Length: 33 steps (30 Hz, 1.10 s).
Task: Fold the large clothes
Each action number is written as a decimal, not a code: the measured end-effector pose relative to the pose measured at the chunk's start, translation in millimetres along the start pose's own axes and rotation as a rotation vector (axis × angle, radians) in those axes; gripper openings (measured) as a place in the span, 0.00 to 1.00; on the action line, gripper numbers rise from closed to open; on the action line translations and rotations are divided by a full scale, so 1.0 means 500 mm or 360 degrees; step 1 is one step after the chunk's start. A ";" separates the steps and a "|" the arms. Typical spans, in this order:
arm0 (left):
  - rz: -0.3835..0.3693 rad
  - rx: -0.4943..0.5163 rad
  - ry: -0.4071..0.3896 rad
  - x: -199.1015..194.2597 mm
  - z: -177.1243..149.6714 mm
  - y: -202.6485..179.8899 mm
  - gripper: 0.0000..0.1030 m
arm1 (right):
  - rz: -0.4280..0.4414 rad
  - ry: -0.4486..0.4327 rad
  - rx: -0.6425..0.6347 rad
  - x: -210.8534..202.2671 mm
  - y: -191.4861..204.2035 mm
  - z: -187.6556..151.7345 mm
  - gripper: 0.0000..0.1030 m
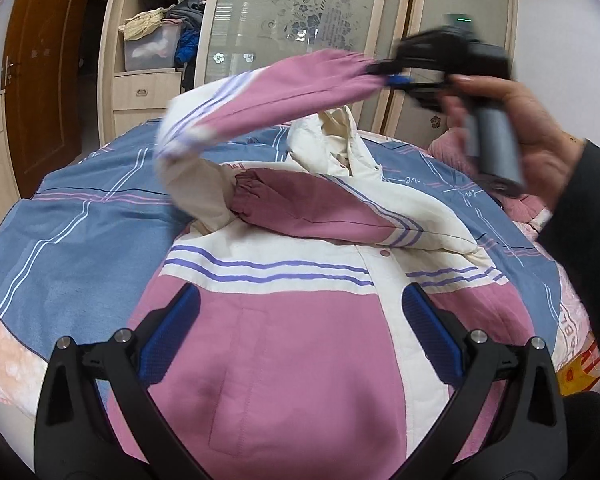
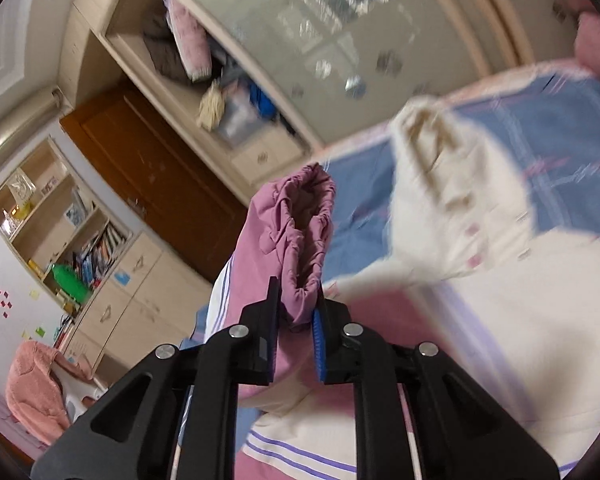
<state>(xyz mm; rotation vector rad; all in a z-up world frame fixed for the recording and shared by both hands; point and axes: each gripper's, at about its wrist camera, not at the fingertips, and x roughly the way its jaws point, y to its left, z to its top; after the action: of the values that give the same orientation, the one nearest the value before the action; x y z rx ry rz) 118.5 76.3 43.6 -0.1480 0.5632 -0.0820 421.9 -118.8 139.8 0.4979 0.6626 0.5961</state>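
Note:
A pink and cream jacket [image 1: 284,344] with purple stripes lies front up on the bed. One sleeve [image 1: 312,204] lies folded across its chest. My left gripper [image 1: 300,300] is open and empty, hovering over the jacket's lower front. My right gripper [image 1: 384,74] is shut on the cuff of the other sleeve [image 1: 284,88] and holds it up in the air above the jacket. In the right wrist view the pink elastic cuff [image 2: 304,240] is pinched between the fingers of my right gripper [image 2: 296,300]. The cream hood [image 1: 332,140] lies at the far end.
A blue checked blanket [image 1: 80,240] covers the bed under the jacket. A wardrobe with glass doors [image 1: 292,20] and open shelves of clothes [image 1: 160,32] stands behind the bed. A brown door [image 1: 48,60] is at the left. A pink cushion [image 1: 456,152] lies at the bed's far right.

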 end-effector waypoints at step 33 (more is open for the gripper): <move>0.0005 0.0064 0.0131 0.040 -0.031 -0.027 0.98 | -0.0699 -0.0066 0.0144 -0.347 -0.294 -0.312 0.94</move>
<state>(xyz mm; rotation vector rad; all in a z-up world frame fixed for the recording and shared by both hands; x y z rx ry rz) 126.3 59.0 22.2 -0.1049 0.6437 -0.0964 255.0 -301.4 17.6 0.4293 0.7340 0.1421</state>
